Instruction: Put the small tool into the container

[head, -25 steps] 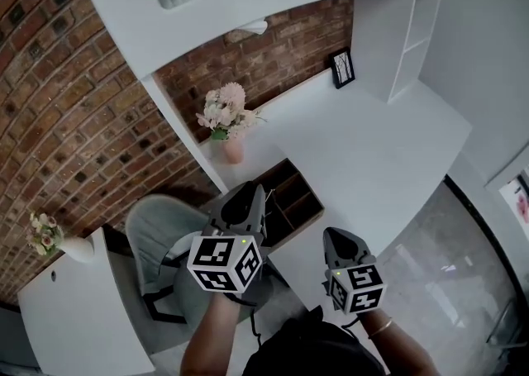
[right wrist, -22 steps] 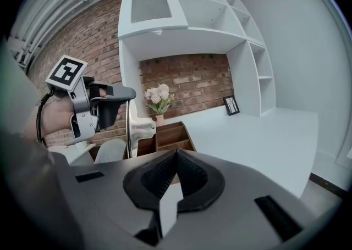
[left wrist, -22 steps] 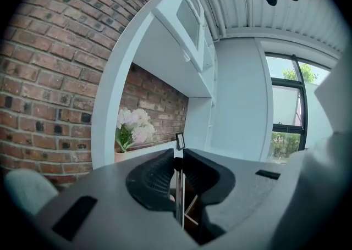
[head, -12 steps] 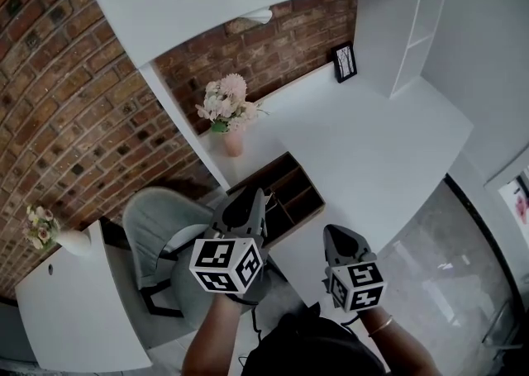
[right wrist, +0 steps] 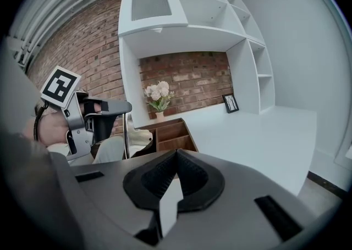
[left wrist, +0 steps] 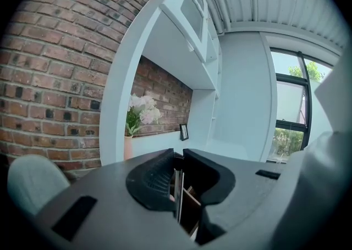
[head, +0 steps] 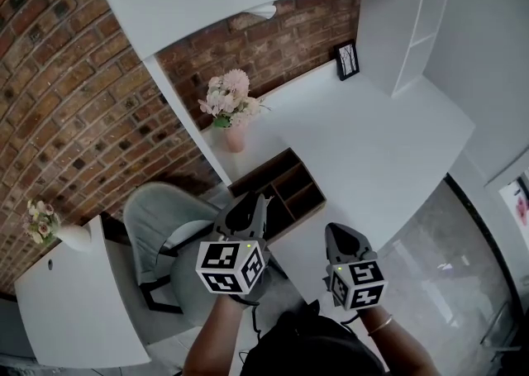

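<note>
My left gripper (head: 250, 206) is shut on a thin flat metal tool (left wrist: 177, 195), which stands on edge between the pads. From the right gripper view the tool (right wrist: 126, 133) hangs straight down from the left gripper (right wrist: 110, 107). It is held just in front of the brown wooden container (head: 286, 190) with open compartments, at the desk's near-left corner. The container (right wrist: 172, 135) also shows in the right gripper view. My right gripper (head: 338, 235) hovers over the desk's front edge, to the right of the container. Its jaws are shut with nothing between them (right wrist: 176, 154).
A vase of pink flowers (head: 232, 110) stands behind the container against the brick wall. A small picture frame (head: 345, 61) stands at the back, by white shelves (head: 413, 27). A grey chair (head: 161, 221) is under my left arm. A second white table (head: 70, 316) is at the lower left.
Both grippers sit slightly lower and to the right in the head view. The left gripper's hold on the tool is unchanged.
</note>
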